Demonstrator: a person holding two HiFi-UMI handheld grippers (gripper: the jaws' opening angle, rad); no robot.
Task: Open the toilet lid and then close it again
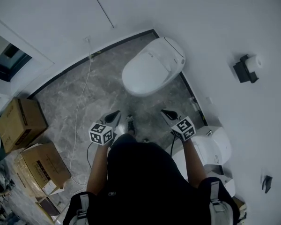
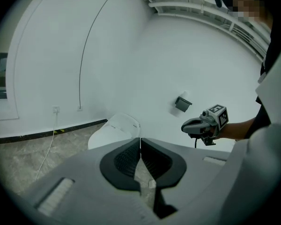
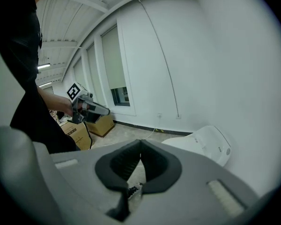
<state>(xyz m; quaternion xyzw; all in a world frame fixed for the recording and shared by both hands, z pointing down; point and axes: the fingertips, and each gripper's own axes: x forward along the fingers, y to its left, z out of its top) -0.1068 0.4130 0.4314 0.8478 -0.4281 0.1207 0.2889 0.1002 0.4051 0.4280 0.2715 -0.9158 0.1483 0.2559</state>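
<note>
Both arms stretch forward mid-frame. The grey left gripper (image 1: 116, 114) and grey right gripper (image 1: 165, 112), squeezed shut and empty, face the white oval toilet (image 1: 152, 67).

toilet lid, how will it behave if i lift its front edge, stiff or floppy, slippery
The toilet lid looks like one moulded white shell, so probably stiff, not floppy. Its smooth surface may be slippery to grip. It lies shut with its back end by the wall, so it likely swings up on a rear hinge rather than lifting free.
</note>
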